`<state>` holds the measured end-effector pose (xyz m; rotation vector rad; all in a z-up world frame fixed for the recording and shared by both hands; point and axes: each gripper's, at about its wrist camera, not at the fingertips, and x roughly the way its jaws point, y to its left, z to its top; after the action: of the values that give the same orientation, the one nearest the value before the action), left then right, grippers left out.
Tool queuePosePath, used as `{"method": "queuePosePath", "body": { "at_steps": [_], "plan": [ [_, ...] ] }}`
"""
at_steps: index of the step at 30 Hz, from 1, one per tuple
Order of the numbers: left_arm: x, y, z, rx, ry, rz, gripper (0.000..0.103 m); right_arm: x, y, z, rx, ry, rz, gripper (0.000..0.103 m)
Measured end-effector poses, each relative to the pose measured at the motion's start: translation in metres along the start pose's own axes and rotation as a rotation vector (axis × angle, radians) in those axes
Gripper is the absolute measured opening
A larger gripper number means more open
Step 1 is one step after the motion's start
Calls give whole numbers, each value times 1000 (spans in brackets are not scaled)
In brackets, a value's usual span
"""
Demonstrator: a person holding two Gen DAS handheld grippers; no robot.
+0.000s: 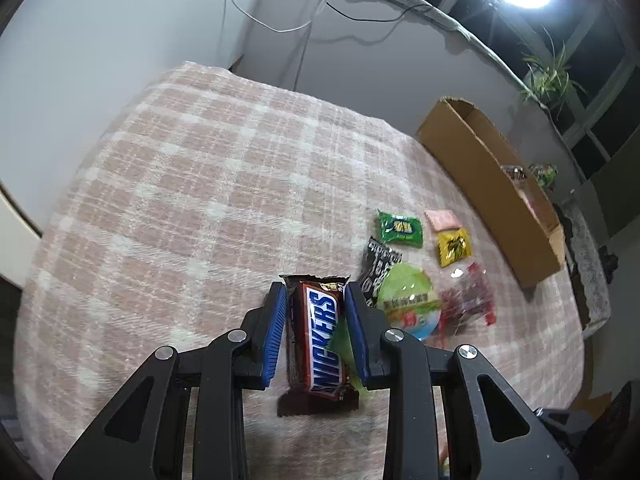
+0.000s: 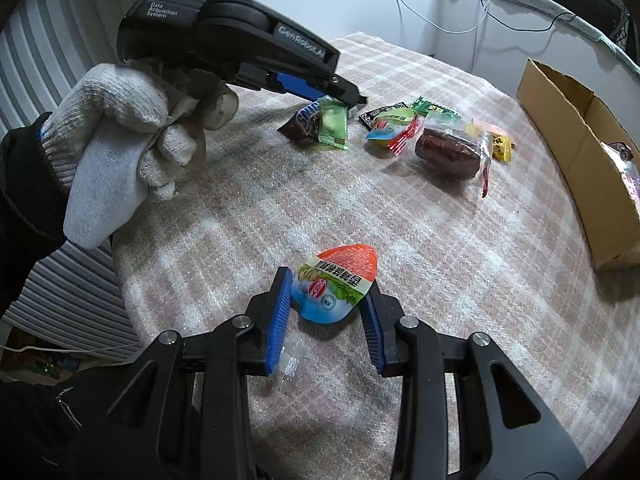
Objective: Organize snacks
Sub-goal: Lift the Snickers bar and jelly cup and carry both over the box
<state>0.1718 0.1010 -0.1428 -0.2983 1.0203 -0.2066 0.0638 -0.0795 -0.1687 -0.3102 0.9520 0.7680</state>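
Note:
My left gripper [image 1: 316, 294] is shut on a Snickers bar [image 1: 322, 342], with a light green wrapper [image 1: 340, 336] against the right pad; it holds them just above the checked cloth. In the right wrist view the left gripper [image 2: 348, 100] holds the Snickers bar [image 2: 304, 120] and the green wrapper [image 2: 332, 124]. My right gripper [image 2: 328, 286] is shut on an orange and blue jelly cup [image 2: 336, 284], its lid facing me. More snacks lie ahead: a green packet [image 1: 400, 228], a yellow packet [image 1: 452, 246], a pink packet [image 1: 442, 218], a black packet [image 1: 378, 270], a green-lidded cup [image 1: 408, 300] and a bagged brown cake [image 2: 448, 152].
An open cardboard box [image 1: 480, 176] stands on the cloth at the right, with some wrapped snacks inside; it also shows in the right wrist view [image 2: 576, 160]. The pink checked cloth [image 1: 200, 184] covers the table. A wall, cables and a potted plant [image 1: 548, 76] lie behind.

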Motion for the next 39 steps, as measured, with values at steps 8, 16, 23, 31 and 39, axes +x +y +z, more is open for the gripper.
{"method": "queuePosePath", "body": {
  "at_steps": [8, 16, 23, 31, 39],
  "plan": [
    [1, -19, -17, 160, 5, 98, 29, 0, 0, 0, 5, -1, 4, 35],
    [-4, -18, -28, 193, -18, 120, 27, -1, 0, 0, 5, -1, 3, 35],
    [-13, -9, -29, 135, -45, 100, 27, -4, -1, -1, 19, -8, 4, 35],
    [-29, -5, -26, 104, -78, 82, 27, -17, -13, 1, 58, -36, 7, 35],
    [-45, -7, -17, 81, -112, 51, 27, -28, -23, 3, 76, -60, -5, 35]
  ]
}}
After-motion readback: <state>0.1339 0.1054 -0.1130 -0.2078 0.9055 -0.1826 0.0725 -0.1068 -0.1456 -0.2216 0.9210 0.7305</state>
